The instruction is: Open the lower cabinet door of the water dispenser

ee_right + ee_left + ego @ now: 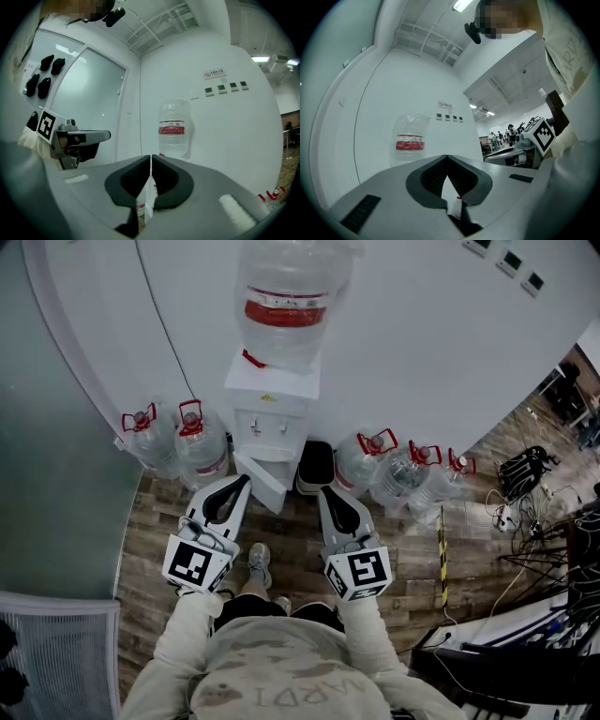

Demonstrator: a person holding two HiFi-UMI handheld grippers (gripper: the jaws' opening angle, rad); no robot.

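The white water dispenser (272, 413) stands against the wall with a big clear bottle (291, 296) on top. At its foot a white panel (264, 482) juts out toward me; it looks like the lower door standing ajar. My left gripper (246, 480) and right gripper (323, 491) point level at the dispenser, side by side, both shut with nothing held. In the left gripper view the left gripper (446, 158) faces the bottle (410, 140) from a distance. The right gripper (151, 157) faces the bottle (173, 129) too. Neither touches the dispenser.
Several water jugs with red handles stand on the wood floor left (178, 442) and right (394, 465) of the dispenser. A black bin (316, 465) sits by its right side. A glass wall (47, 427) runs at the left. Cables (525, 484) lie at the right.
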